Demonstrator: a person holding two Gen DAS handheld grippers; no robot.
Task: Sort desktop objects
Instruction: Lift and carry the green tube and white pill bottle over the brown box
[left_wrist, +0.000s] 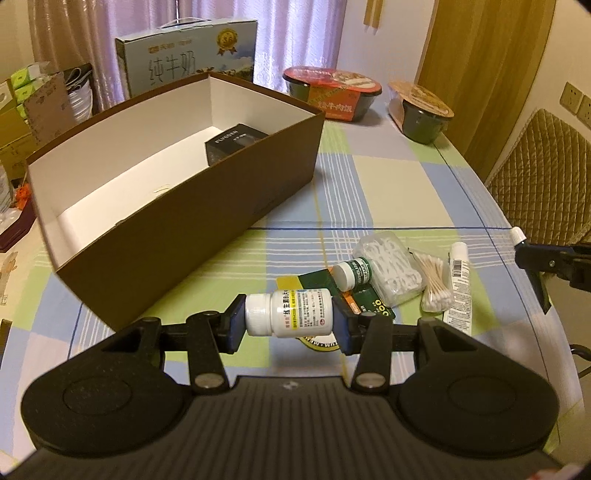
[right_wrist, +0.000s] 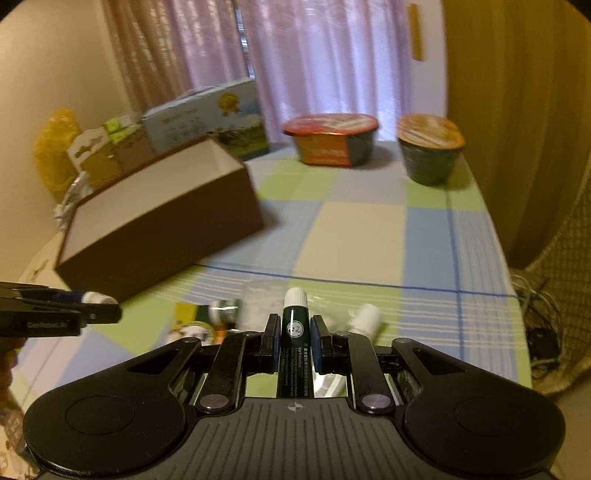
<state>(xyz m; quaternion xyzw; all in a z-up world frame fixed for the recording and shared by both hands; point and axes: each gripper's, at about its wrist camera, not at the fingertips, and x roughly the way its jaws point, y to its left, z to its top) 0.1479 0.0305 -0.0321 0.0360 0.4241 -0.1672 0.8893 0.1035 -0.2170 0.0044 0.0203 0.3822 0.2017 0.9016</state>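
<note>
Bottle (left_wrist: 289, 313) is clamped sideways in the left gripper (left_wrist: 289, 323), pads pressed on cap end and base, held above the cloth just short of the box (left_wrist: 192, 206). Probably light hard plastic, smooth and round, so an end-to-end pinch like this could let it roll or pop out if tilted; a grip across the label would likely be safer. Meanwhile a slim green stick (right_wrist: 294, 332) with a white cap is squeezed lengthwise in the right gripper (right_wrist: 294, 341), jaws nearly fully closed on it. Stiff, tiny, very light, likely slippery. Swabs (left_wrist: 436, 284), floss picks (left_wrist: 391, 273), a tube (left_wrist: 457, 280) and a small jar (left_wrist: 351, 273) are left on the table (left_wrist: 388, 184); the swab bag looks soft and crinkly.
</note>
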